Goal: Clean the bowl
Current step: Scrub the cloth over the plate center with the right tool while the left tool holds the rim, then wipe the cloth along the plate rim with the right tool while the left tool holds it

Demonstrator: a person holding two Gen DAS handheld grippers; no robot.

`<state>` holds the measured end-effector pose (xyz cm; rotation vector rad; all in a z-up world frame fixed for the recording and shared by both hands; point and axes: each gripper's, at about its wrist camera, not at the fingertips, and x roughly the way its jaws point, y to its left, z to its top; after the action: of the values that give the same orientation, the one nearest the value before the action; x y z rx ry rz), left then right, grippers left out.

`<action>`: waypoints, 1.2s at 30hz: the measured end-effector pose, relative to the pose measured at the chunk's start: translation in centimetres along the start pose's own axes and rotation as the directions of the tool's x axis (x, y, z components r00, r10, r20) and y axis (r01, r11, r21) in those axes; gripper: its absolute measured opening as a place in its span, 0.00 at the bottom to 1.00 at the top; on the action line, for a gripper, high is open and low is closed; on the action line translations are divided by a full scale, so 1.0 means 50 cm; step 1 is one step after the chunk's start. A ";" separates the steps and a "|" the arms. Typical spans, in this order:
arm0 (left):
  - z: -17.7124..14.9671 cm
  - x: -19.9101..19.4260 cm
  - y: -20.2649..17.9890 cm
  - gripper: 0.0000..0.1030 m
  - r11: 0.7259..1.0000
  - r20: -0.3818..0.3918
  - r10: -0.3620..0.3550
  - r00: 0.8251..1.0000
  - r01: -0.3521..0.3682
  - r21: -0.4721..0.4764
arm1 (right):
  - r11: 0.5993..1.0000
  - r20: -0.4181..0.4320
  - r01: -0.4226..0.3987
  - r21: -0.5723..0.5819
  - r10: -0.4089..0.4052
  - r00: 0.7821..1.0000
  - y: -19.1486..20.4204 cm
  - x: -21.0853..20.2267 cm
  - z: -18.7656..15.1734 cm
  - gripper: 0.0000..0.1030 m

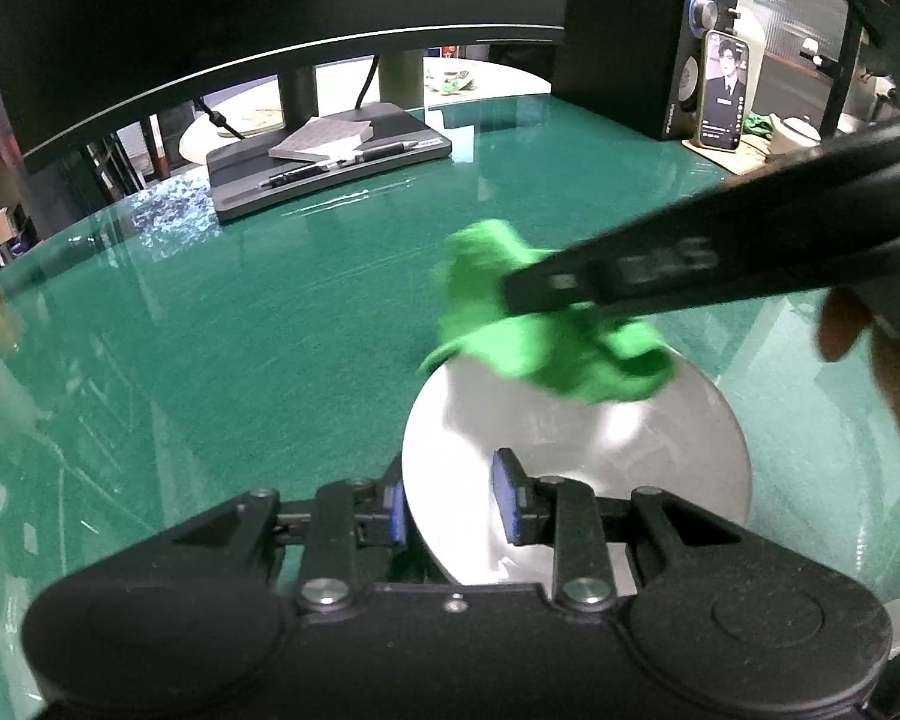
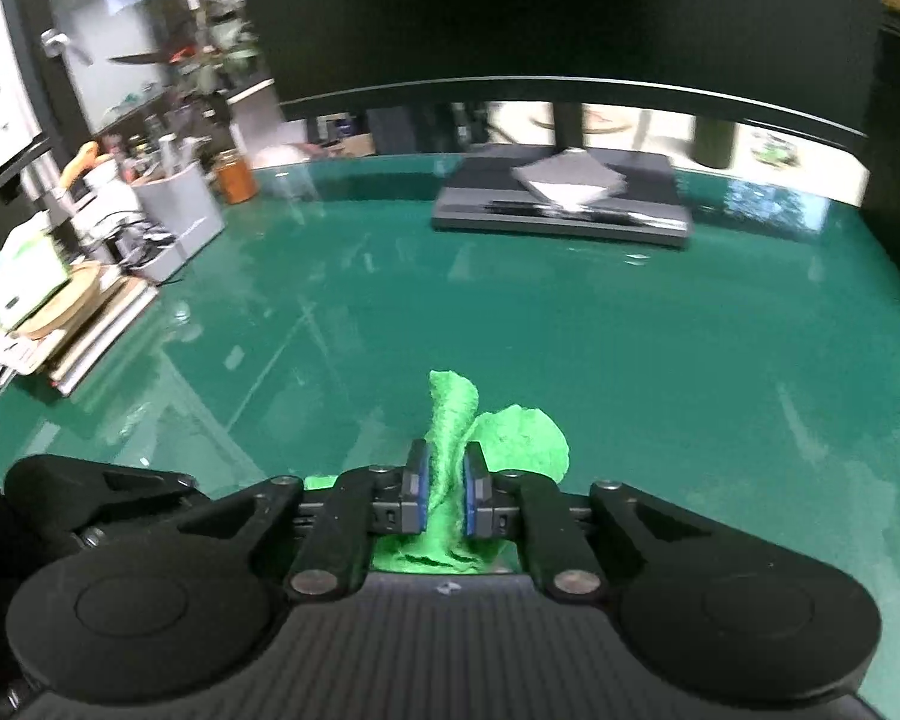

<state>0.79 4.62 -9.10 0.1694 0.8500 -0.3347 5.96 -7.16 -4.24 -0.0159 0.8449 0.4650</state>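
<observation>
While the left gripper [image 1: 456,504] pinches the near rim of the bowl [image 1: 576,480], one pad inside and one outside, the bowl sits tilted at lower centre of the left view on the green desk [image 1: 240,330]. At centre right of that view, the right gripper [image 2: 447,495] reaches in, its jaws pressed on a green cloth [image 2: 450,420] that lies over the bowl's far rim. Risks, as judged:
- The rim hold is narrow; wiping force could twist the bowl out of the pads.
- The cloth is held by a thin fold; drag against metal could pull it free.
- Hard pressure could slide the bowl across the smooth desk.
</observation>
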 end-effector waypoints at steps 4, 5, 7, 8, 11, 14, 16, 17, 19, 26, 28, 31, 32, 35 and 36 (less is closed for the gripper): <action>0.000 0.001 -0.001 0.28 1.000 0.002 0.001 1.000 -0.001 -0.003 | 1.000 -0.013 0.024 0.020 -0.024 1.000 -0.017 -0.009 -0.011 0.10; 0.000 0.002 -0.001 0.28 1.000 0.002 0.002 1.000 -0.002 -0.002 | 1.000 -0.015 0.025 0.018 -0.025 1.000 -0.017 -0.006 -0.011 0.10; 0.001 0.002 -0.002 0.28 1.000 0.001 0.004 1.000 -0.004 -0.001 | 1.000 -0.015 0.023 0.006 -0.023 1.000 -0.005 0.007 -0.004 0.10; 0.001 0.002 -0.002 0.28 1.000 0.001 0.005 1.000 -0.005 0.000 | 1.000 -0.014 0.018 -0.001 -0.018 1.000 0.002 0.013 0.000 0.10; 0.002 0.003 -0.003 0.28 1.000 -0.001 0.008 1.000 -0.008 -0.001 | 1.000 -0.014 -0.012 -0.023 0.012 1.000 0.026 0.035 0.010 0.10; 0.002 0.002 -0.004 0.29 1.000 -0.001 0.010 1.000 -0.010 0.001 | 0.999 -0.012 -0.017 -0.041 0.016 1.000 0.036 0.040 0.012 0.10; 0.003 0.003 -0.006 0.29 1.000 -0.001 0.009 1.000 -0.009 0.006 | 0.999 -0.010 -0.015 -0.031 0.015 1.000 0.029 0.033 0.011 0.10; 0.004 0.004 -0.006 0.30 1.000 -0.001 0.009 1.000 -0.009 0.007 | 1.000 -0.009 -0.004 -0.019 0.004 1.000 0.020 0.026 0.007 0.10; 0.005 0.004 -0.006 0.30 1.000 0.000 0.008 1.000 -0.008 0.010 | 1.000 -0.010 0.014 0.001 -0.014 1.000 0.006 0.014 0.000 0.10; 0.006 0.006 -0.006 0.30 1.000 -0.002 0.011 1.000 -0.011 0.012 | 0.998 -0.031 0.053 0.040 -0.051 0.998 -0.015 0.004 -0.018 0.10; 0.006 0.006 -0.007 0.31 1.000 -0.004 0.013 1.000 -0.013 0.012 | 0.998 -0.023 0.045 0.034 -0.044 0.999 -0.001 0.015 -0.006 0.10; 0.007 0.006 -0.009 0.31 1.000 -0.006 0.017 1.000 -0.017 0.014 | 1.000 -0.018 0.015 0.024 -0.014 1.000 0.015 0.027 0.005 0.10; 0.007 0.006 -0.009 0.31 1.000 -0.007 0.017 1.000 -0.016 0.014 | 1.000 -0.018 0.009 0.013 -0.009 1.000 0.023 0.033 0.007 0.10; 0.007 0.005 -0.010 0.32 1.000 -0.007 0.015 1.000 -0.015 0.015 | 1.000 -0.013 0.010 -0.002 -0.010 1.000 0.028 0.031 0.007 0.10; 0.007 0.005 -0.011 0.32 1.000 -0.007 0.014 1.000 -0.014 0.017 | 1.000 -0.014 0.016 0.003 -0.016 1.000 0.021 0.024 0.004 0.10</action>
<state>1.01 3.95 -9.08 0.1923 0.8527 -0.3284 6.35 -5.70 -4.80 -0.0228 0.8587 0.4484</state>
